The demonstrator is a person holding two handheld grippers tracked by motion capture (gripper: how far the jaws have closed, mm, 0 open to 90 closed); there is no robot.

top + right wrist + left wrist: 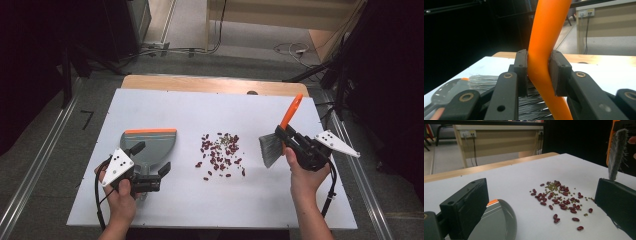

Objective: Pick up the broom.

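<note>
Left side of the white table: grey dustpan with an orange front lip, lying flat, lip pointing away from the person. Left gripper sits over the pan's near end, jaws wide apart, one on each side of the pan's narrow handle end; nothing clamped (from the high view, contact with the pan cannot be told). In the left gripper view the two black jaws stand far apart, with the pan's rim low between them.

Centre: scattered pile of dark red beans mixed with small green ones, loose on the table, between dustpan and brush, touching neither.

Right: right gripper closed on the orange handle of a hand brush. Handle tilts up and away, grey bristles point down-left toward the beans, just above or at the table (cannot tell which). The right gripper view shows both jaws pressed against the handle's sides.
</note>
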